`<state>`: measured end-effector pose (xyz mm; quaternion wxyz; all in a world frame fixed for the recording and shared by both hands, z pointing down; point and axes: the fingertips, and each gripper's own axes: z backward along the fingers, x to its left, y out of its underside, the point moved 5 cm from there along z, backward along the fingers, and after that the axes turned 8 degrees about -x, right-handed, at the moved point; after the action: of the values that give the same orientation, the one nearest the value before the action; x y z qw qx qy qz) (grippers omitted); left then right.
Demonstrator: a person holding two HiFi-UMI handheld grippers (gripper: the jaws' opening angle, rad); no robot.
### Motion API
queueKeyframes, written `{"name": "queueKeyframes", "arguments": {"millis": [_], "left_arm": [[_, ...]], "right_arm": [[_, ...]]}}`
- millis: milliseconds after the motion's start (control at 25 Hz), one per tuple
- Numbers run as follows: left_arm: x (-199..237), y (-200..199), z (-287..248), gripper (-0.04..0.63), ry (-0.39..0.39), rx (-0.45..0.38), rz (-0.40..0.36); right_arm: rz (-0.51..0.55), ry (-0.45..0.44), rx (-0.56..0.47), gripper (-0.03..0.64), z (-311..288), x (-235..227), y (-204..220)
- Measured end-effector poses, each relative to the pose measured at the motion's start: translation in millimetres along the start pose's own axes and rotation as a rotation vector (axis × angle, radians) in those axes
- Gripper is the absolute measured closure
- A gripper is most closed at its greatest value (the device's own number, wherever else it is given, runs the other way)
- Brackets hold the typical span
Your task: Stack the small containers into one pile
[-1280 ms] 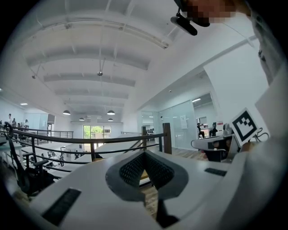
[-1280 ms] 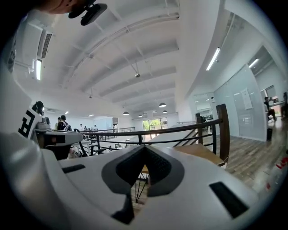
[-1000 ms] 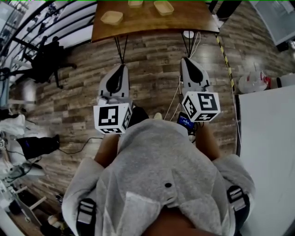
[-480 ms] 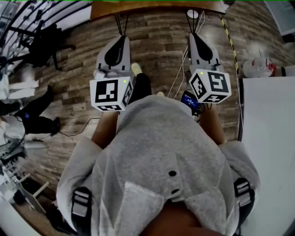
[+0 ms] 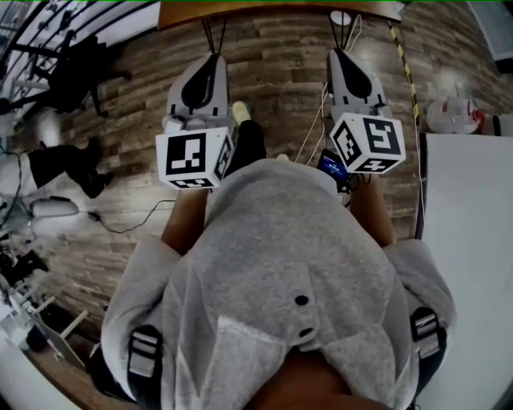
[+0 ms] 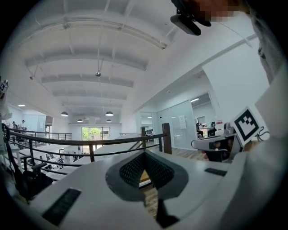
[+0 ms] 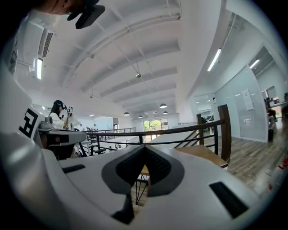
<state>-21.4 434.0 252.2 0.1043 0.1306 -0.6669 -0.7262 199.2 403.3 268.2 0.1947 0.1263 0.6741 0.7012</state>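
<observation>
Plank-patterned wooden floor (image 5: pixel 280 88) filled the head view, with only the near edge of the brown wooden table (image 5: pixel 272 6) showing at the far side. No small containers showed anywhere. The left gripper (image 5: pixel 212 60) and right gripper (image 5: pixel 342 54) hung low by the person's grey hooded top (image 5: pixel 280 264). Left gripper view: jaws pressed together, nothing between, dark metal railing (image 6: pixel 90 143) beyond. Right gripper view: jaws likewise closed and empty, tabletop ahead. Best move, I'd say: step closer, tip both grippers down, spread the jaws before reaching.
</observation>
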Motion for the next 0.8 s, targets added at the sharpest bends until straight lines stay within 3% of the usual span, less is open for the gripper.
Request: {"name": "queueKeyframes", "arguments": {"millis": [320,560,800], "left_arm": [[18.0,18.0,-45.2,0.583,-0.018,0.016,0.000],[65.6,36.7,-108.9,0.583,-0.014,0.045,0.026],[37.1,43.2,-169.2,0.583,-0.016,0.052,0.020]], "right_arm": [[-0.004,-0.022,0.007,0.604,-50.2,-20.6,14.2],[-0.005,-0.021,0.043,0.604,-128.8,-31.7,26.5],[-0.013,-0.030,0.045,0.604,-153.7,-91.7,28.2]]}}
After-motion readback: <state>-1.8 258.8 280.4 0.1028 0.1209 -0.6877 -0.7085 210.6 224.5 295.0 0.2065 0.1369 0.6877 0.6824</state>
